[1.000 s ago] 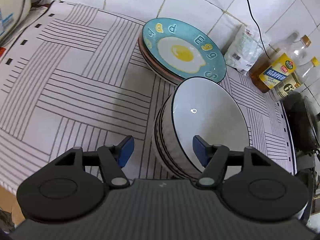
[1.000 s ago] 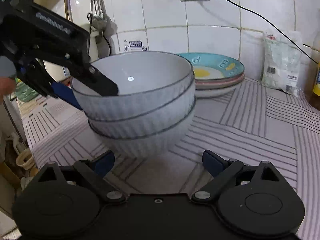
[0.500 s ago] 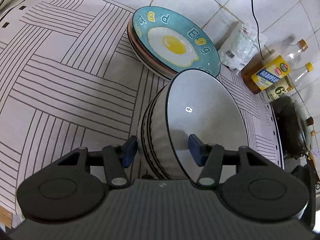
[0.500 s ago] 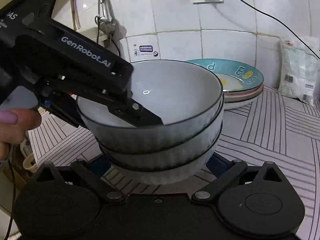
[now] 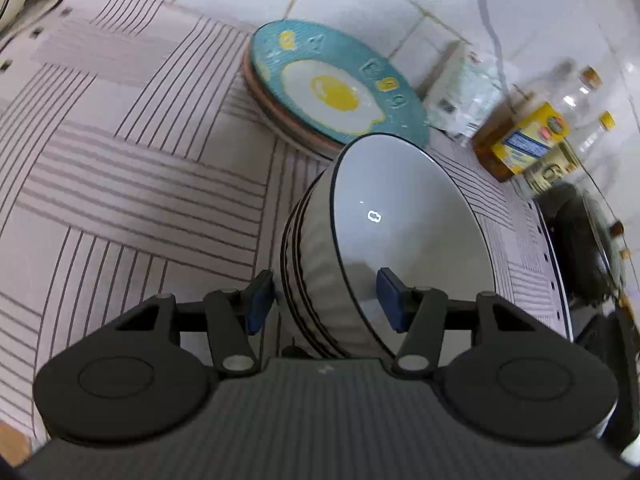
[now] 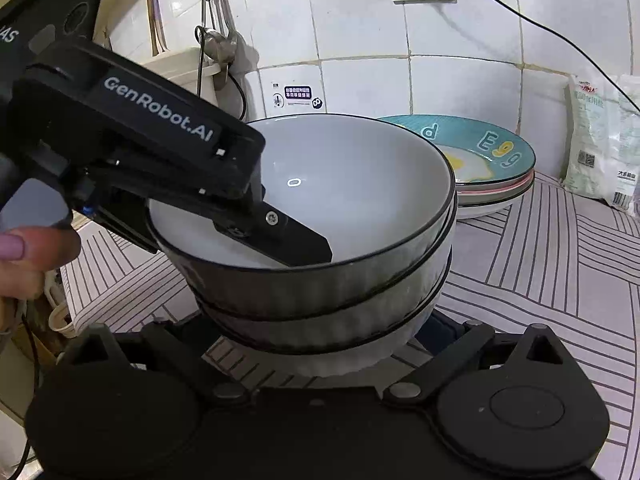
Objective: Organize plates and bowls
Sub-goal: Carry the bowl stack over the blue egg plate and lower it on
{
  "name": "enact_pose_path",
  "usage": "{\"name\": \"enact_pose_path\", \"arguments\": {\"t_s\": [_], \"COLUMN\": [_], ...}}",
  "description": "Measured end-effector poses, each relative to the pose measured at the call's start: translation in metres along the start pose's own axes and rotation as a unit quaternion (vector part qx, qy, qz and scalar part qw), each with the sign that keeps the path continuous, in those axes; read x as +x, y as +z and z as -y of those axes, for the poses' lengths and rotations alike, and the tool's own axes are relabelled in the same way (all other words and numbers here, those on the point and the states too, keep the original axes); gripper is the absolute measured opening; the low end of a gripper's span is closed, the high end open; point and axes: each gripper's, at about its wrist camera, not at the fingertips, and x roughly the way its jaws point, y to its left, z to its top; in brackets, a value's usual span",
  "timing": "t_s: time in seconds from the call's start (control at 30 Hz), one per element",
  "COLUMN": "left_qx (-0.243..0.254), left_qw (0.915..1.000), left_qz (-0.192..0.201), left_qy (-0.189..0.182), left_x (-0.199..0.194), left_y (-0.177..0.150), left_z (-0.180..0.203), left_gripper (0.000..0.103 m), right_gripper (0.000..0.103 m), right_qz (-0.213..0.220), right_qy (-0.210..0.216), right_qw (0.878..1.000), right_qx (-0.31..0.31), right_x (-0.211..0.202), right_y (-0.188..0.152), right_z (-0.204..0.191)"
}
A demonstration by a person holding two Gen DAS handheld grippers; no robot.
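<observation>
On a kitchen counter covered in a striped cloth point(image 5: 132, 184), a stack of ribbed white bowls point(image 6: 340, 264) sits just in front of a pile of plates point(image 6: 496, 184) topped by a teal fried-egg design. The left gripper point(image 5: 324, 300) is clamped across the stack's near wall, one pad inside the top bowl, the other against the outer ribs. The right gripper point(image 6: 320, 336) straddles the base of the stack; its fingertips are hidden behind the bowls, so whether they press cannot be told. Glazed ceramic of this kind is likely heavy, stiff, slippery and breakable; the rim hold looks prone to tilting, and support low on both sides seems safer
</observation>
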Motion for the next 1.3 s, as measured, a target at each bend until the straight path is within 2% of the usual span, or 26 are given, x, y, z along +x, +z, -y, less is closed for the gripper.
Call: {"name": "enact_pose_path", "arguments": {"t_s": [0.07,0.43,0.73,0.9,1.07,1.13,1.3], "left_qx": [0.015,0.008,0.032,0.022,0.032,0.054,0.048], "left_qw": [0.9999,0.9993,0.9981,0.9986,0.9984,0.9973,0.9979], "left_qz": [0.003,0.03,0.051,0.047,0.047,0.05,0.043], "left_qy": [-0.003,-0.019,-0.008,-0.009,0.006,-0.002,-0.012], "left_x": [-0.002,-0.02,-0.034,-0.025,-0.007,0.003,0.027], "left_y": [-0.003,0.008,0.057,0.086,0.105,0.112,0.132], "left_z": [0.001,0.005,0.024,0.025,0.032,0.032,0.025], "left_gripper": [0.054,0.054,0.054,0.055,0.055,0.055,0.056], "right_gripper": [0.101,0.101,0.101,0.101,0.101,0.101,0.101], "right_qz": [0.007,0.045,0.094,0.104,0.101,0.1,0.102], "right_qy": [-0.004,-0.023,-0.029,-0.034,-0.034,-0.033,-0.061], "right_qw": [1.0,0.999,0.995,0.994,0.994,0.994,0.993], "right_qx": [0.008,-0.01,-0.008,-0.006,0.001,0.006,0.009], "right_x": [-0.003,-0.015,-0.022,-0.014,0.005,0.011,0.026], "right_y": [-0.003,-0.002,0.033,0.053,0.069,0.07,0.072], "right_z": [-0.001,-0.011,-0.001,0.011,0.029,0.033,0.042]}}
